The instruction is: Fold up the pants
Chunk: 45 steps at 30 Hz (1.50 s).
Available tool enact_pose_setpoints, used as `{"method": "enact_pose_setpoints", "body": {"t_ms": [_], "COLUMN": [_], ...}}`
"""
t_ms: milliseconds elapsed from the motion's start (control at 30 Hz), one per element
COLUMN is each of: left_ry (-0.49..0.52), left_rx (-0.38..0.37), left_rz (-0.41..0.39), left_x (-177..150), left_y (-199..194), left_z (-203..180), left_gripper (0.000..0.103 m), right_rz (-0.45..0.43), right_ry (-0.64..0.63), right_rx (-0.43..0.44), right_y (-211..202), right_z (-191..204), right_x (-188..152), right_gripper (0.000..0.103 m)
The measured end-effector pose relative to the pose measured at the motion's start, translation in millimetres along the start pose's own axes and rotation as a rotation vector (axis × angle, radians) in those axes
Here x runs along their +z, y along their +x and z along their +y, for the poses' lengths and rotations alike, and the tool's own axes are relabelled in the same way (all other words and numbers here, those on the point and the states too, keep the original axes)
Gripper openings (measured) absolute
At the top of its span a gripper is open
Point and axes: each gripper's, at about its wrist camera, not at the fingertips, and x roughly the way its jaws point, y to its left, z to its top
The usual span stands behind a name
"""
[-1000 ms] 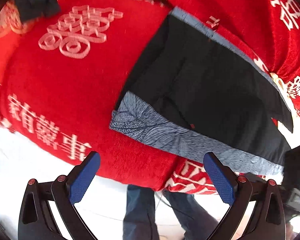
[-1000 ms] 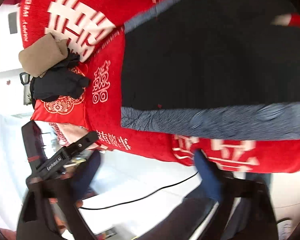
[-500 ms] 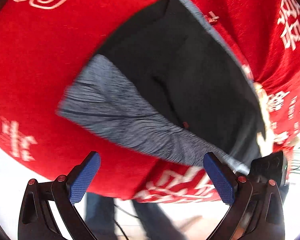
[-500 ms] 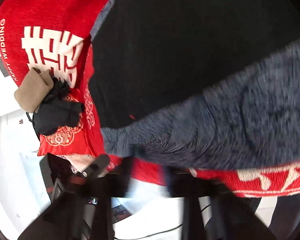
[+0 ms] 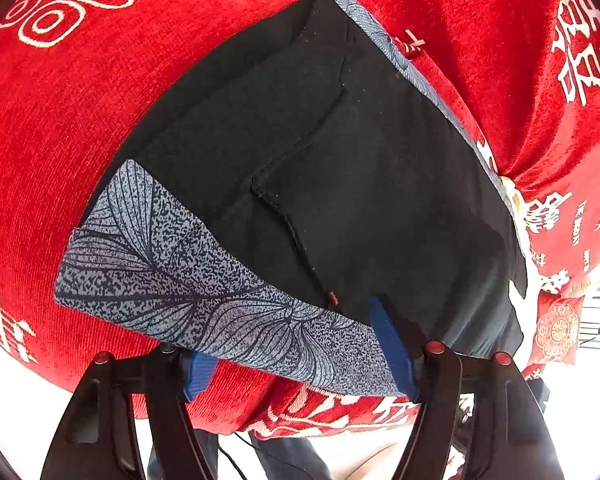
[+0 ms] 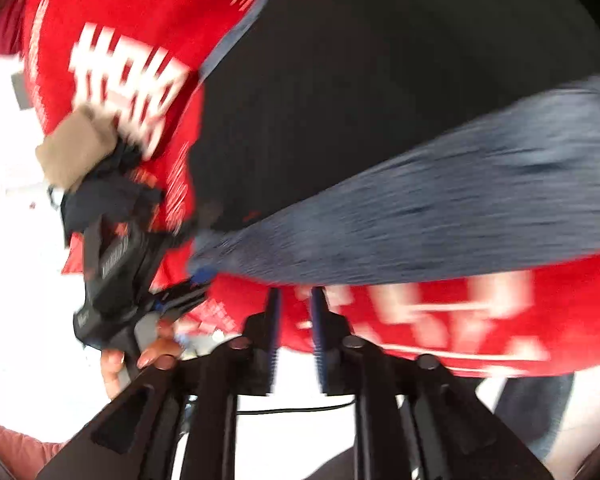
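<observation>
Left hand-held gripper [image 5: 300,360] has just been closing, straddling black pants' grey leaf-print waistband [image 5: 204,292], not clamped; right hand-held gripper [image 6: 294,332] reopening, narrow and empty, short of the band

pants [image 5: 372,184] | black fabric, wide blue-grey waistband [image 5: 188,280] printed with dark leaf lines | lay spread flat on red cloth, waistband along near edge, legs running far | stitched pocket seam on seat, small red mark near waistband | right wrist view blurred, same band low and near
</observation>
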Motion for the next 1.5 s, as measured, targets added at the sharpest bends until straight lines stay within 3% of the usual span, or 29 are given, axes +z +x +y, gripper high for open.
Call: {"method": "enact_pose_setpoints", "body": {"t_ms": [200,300,400,467,533,733,767,800,833,867,900,967,1167,1267,1367,1400,1500], "left_ry": [0.022,0.017,-0.024,-0.024,-0.021,-0.050,-0.053,-0.057,-0.059,-0.068,-0.076,-0.081,-0.008,0.032,0.080,0.090,0.089], "left_rx": [0.001,0.028,0.019,0.032,0.043,0.071,0.075,0.081,0.084,0.073,0.069,0.055,0.017,0.006,0.045,0.066,0.190], "left_rz": [0.000,-0.006,-0.008,-0.008,-0.008,-0.020,-0.023,-0.023,-0.018,-0.026,-0.033,-0.055,-0.178,-0.227,-0.289,-0.303,-0.364], "left_x": [-1.6,-3.8,-4.9,-5.6,-7.1,-6.7,-7.3,-7.4,-6.7,-6.2,-5.3,-1.5,32.8,66.6,112.8,128.9,174.3], "left_y": [-2.1,-3.8,-6.1,-5.5,-5.1,-2.0,-3.2,-5.3,-7.3,-13.2,-18.3,-35.4,-83.1,-86.3,-73.6,-65.3,-31.6], "left_z": [1.6,3.3,8.0,6.4,6.0,1.5,1.5,2.1,2.3,2.6,1.8,-8.3,-67.6,-92.3,-118.2,-124.1,-134.2], "left_gripper": [0.072,0.060,0.060,0.060,0.060,0.059,0.054,0.030,0.020,0.020,0.020,0.020,0.020,0.020,0.022,0.031,0.072], "right_rz": [-0.175,-0.243,-0.275,-0.278,-0.251,-0.274,-0.263,-0.254,-0.238,-0.226,-0.226,-0.224,-0.192,-0.176,-0.139,-0.124,-0.069], "right_ry": [0.200,0.298,0.404,0.434,0.411,0.348,0.364,0.380,0.410,0.433,0.448,0.401,0.152,0.048,-0.032,-0.047,-0.100], "right_rx": [0.029,0.148,0.263,0.279,0.173,0.156,0.171,0.186,0.207,0.209,0.224,0.227,0.172,0.159,0.131,0.120,0.075], "right_y": [-56.7,-63.9,-66.3,-70.1,-76.5,-81.4,-68.2,-61.1,-60.8,-61.5,-67.2,-86.9,-135.0,-148.1,-151.5,-148.9,-130.4], "right_z": [-64.3,-88.1,-103.1,-108.3,-112.7,-101.0,-91.8,-92.0,-95.5,-94.7,-93.5,-82.3,-1.3,33.0,54.5,58.5,68.6], "right_x": [3.0,1.3,-3.3,-14.2,-18.1,13.8,18.2,16.7,19.3,16.7,17.7,14.6,70.8,113.9,170.5,187.5,249.5], "right_gripper": [0.028,0.028,0.028,0.028,0.028,0.028,0.028,0.028,0.025,0.008,0.004,0.004,0.004,0.004,0.004,0.004,0.004]}}
